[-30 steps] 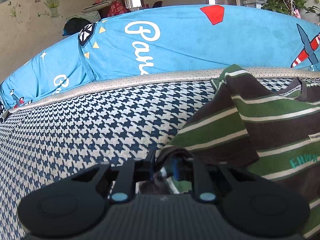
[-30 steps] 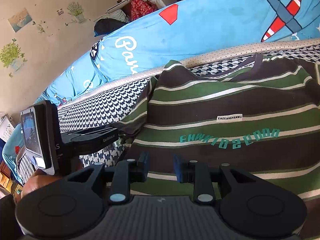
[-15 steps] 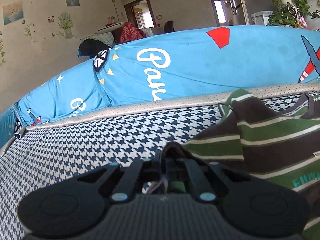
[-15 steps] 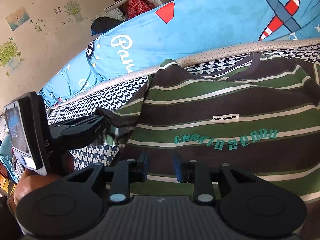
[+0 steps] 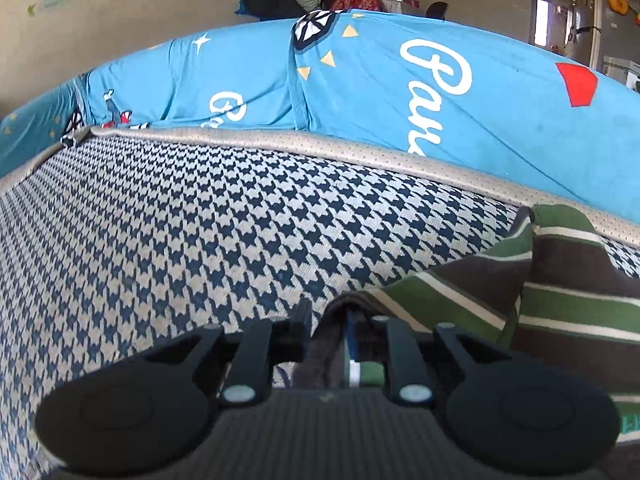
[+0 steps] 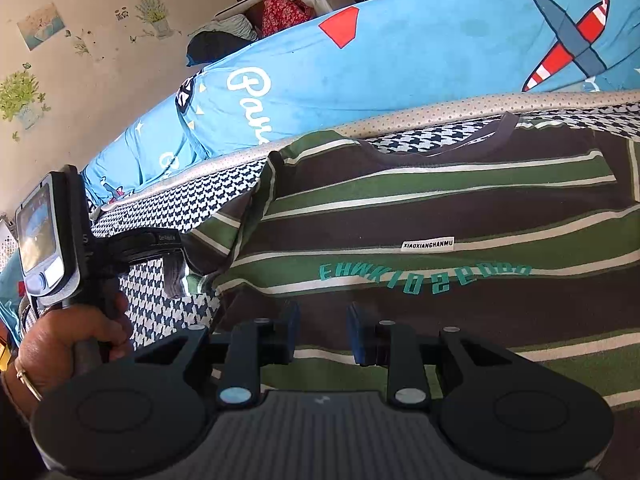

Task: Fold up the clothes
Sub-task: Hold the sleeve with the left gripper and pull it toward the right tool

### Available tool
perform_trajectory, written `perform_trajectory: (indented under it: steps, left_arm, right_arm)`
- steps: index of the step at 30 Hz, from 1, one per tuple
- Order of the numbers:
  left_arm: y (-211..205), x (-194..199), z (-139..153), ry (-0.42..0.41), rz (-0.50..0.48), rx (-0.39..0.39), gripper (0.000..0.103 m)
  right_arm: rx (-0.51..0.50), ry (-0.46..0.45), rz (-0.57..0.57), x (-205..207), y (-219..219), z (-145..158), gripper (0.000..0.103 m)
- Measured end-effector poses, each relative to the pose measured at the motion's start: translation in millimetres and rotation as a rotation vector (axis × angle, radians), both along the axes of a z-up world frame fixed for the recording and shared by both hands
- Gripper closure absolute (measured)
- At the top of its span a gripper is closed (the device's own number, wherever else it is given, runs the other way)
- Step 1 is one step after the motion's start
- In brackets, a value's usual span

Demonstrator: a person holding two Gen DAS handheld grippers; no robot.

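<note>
The shirt (image 6: pixel 420 216), striped green, brown and white, is spread flat on the checked mattress (image 5: pixel 180 240), and its left sleeve (image 5: pixel 452 300) is drawn out to the left. In the left wrist view, the cuff of that sleeve is pinched between the fingers of the left claw (image 5: pixel 344 328), which are closed on the cloth with almost no gap; the sleeve is seen running away to the right toward the body of the shirt. In the right wrist view, the right claw (image 6: pixel 322 328) is held low over the near part of the shirt, its blue-padded fingers (image 6: pixel 356 332) parted with a clear gap, and nothing is gripped between them. To the left in that view, the left claw (image 6: pixel 172 248) is seen from the side, with a small screen mounted at its back, and it is gripped by a hand (image 6: pixel 76 340) with a bracelet at the wrist. Teal lettering (image 6: pixel 424 276) and a small white label (image 6: pixel 428 245) are shown across the chest of the shirt. Farther off, the collar (image 6: pixel 472 140) lies close to the grey dotted edge of the mattress. Beyond that edge, a blue cover (image 6: pixel 420 64) printed with white script, a red shape and an aeroplane is draped. At the far left, a wall (image 6: pixel 80 48) with pictures and plant stickers is visible.
</note>
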State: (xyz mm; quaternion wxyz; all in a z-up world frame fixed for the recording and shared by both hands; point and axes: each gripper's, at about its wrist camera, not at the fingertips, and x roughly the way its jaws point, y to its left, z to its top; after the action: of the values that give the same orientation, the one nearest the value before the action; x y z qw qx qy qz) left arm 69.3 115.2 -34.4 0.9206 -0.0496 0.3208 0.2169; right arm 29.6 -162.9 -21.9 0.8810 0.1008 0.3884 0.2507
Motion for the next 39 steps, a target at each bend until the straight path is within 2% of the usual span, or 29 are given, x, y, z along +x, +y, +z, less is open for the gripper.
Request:
perform_trajectory:
  steps: [1,2,4,6,8,10,13,15,19,23,25,27,30,39]
  left_arm:
    - [5,-1,0,-0.001,0.015,-0.031,0.055]
    - [10,-2,0,-0.002,0.031,-0.062,0.05]
    - [20,-4,1,-0.003,0.062,-0.125,0.047]
    - [23,-7,6,-0.019,0.066,-0.154,0.045]
    - [21,-8,12,-0.04,0.065,-0.152,0.037]
    - [16,-11,18,-0.066,0.078,-0.126,0.022]
    - [16,-12,26,-0.099,0.132,-0.088,0.007]
    - [22,-11,26,-0.085,0.174,-0.12,0.001]
    - [43,-7,14,-0.005,0.238,-0.262,0.0]
    - [57,-12,9,0.011,0.306,-0.298,0.0]
    - [54,-16,15,-0.025,0.306,-0.257,0.0]
    - [46,-15,21,-0.055,0.261,-0.214,0.0]
    - [30,-9,24,-0.068,0.15,-0.201,0.0]
    - [-31,9,14,-0.045,-0.165,-0.1,0.0]
  right_arm:
    - [-0.004,0.002,-0.002,0,0,0,0.077]
    - [-0.009,0.005,-0.006,1,0,-1,0.077]
    - [-0.018,0.011,-0.014,2,-1,-1,0.077]
    - [-0.021,0.015,-0.02,3,-2,-2,0.077]
    - [-0.023,0.018,-0.025,4,-2,-3,0.077]
    - [-0.025,0.02,-0.025,4,-2,-4,0.077]
    - [-0.025,0.023,-0.02,5,-1,-4,0.077]
    - [-0.031,0.019,-0.015,5,0,-4,0.077]
    - [-0.039,0.02,-0.02,5,-1,-4,0.077]
    - [-0.04,0.024,-0.024,6,-1,-4,0.077]
    - [-0.041,0.023,-0.023,7,-1,-4,0.077]
    - [-0.042,0.024,-0.021,7,0,-5,0.077]
    - [-0.045,0.03,-0.02,7,3,-7,0.077]
    - [-0.064,0.026,-0.014,10,3,-8,0.077]
